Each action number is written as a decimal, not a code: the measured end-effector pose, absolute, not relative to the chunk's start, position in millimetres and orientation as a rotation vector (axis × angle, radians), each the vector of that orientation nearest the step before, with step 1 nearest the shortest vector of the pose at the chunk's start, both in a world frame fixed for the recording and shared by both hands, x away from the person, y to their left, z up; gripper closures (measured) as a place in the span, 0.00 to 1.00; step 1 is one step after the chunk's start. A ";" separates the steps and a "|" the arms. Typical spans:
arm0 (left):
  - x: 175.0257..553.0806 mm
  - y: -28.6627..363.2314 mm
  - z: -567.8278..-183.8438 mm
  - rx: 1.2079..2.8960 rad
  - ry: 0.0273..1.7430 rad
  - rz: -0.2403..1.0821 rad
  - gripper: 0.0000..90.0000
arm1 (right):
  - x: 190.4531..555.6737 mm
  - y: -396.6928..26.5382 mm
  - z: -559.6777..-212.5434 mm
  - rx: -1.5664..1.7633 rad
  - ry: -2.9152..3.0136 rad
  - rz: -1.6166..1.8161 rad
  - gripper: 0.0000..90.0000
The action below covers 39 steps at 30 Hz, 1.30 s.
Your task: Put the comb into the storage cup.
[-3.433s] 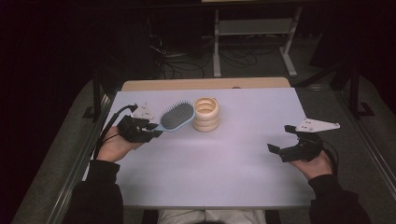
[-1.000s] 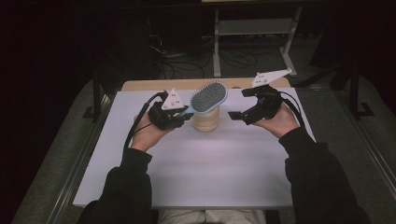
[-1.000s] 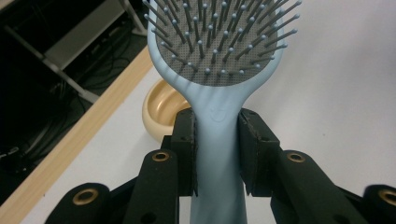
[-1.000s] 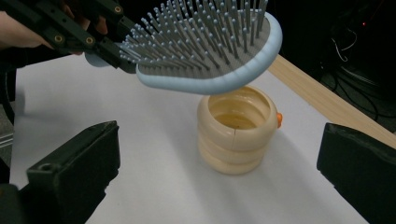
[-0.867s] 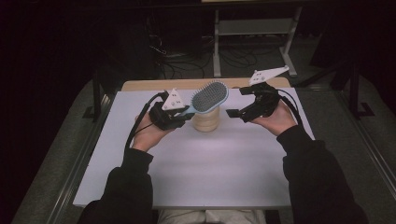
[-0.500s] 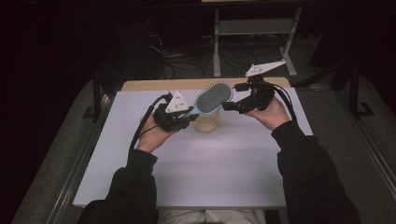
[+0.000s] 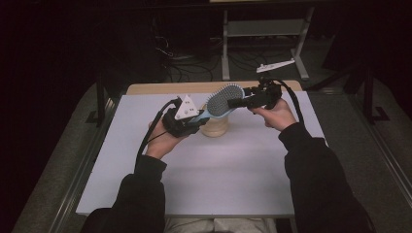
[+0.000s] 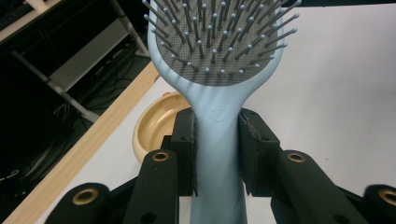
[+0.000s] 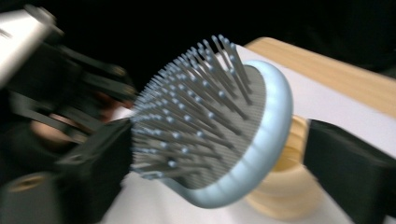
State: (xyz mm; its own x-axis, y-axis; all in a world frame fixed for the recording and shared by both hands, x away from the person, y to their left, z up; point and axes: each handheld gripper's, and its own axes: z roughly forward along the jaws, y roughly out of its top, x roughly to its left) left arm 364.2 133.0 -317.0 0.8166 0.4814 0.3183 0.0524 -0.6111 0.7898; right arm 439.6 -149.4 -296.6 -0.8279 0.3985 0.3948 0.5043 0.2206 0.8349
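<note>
Two hand-held grippers meet over the far middle of a white table (image 7: 204, 184), both at one pale blue hairbrush (image 7: 221, 101). Left gripper (image 7: 187, 121), held in the person's left hand (image 7: 163, 141), has its two black jaws closed tight on the brush's handle; in the left gripper view the pads (image 8: 184, 149) press the handle (image 8: 217, 154) from both sides, and the brush's oval head of grey, ball-tipped bristles rises straight ahead of the jaws. Right gripper (image 7: 243, 103), held in the person's right hand (image 7: 277, 114), reaches in from the opposite side toward the brush's head. Its jaws have just been closing, and the head lies between them; in the blurred right gripper view one jaw sits against the bristle tips while the other stands a little clear of the brush's smooth back, so the pads do not yet clamp it. Just below and behind the brush head stands a tan, ribbed, ring-shaped holder (image 7: 214, 127) on the table, partly hidden by the brush. Dark sleeves cover both forearms.
</note>
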 end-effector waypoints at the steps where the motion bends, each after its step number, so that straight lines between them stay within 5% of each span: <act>1: 363.7 132.6 -317.0 2.159 0.379 0.662 0.78 | 441.0 -149.7 -296.7 -0.876 -2.341 -1.680 0.19; 13: 368.3 136.5 -322.3 2.163 0.387 0.663 0.78 | 439.2 -135.2 -273.9 -0.859 -2.365 -1.588 0.58; 39: 375.2 184.7 -318.3 2.001 0.526 0.505 0.61 | 434.5 -134.9 -231.6 -0.855 -2.545 -1.660 0.62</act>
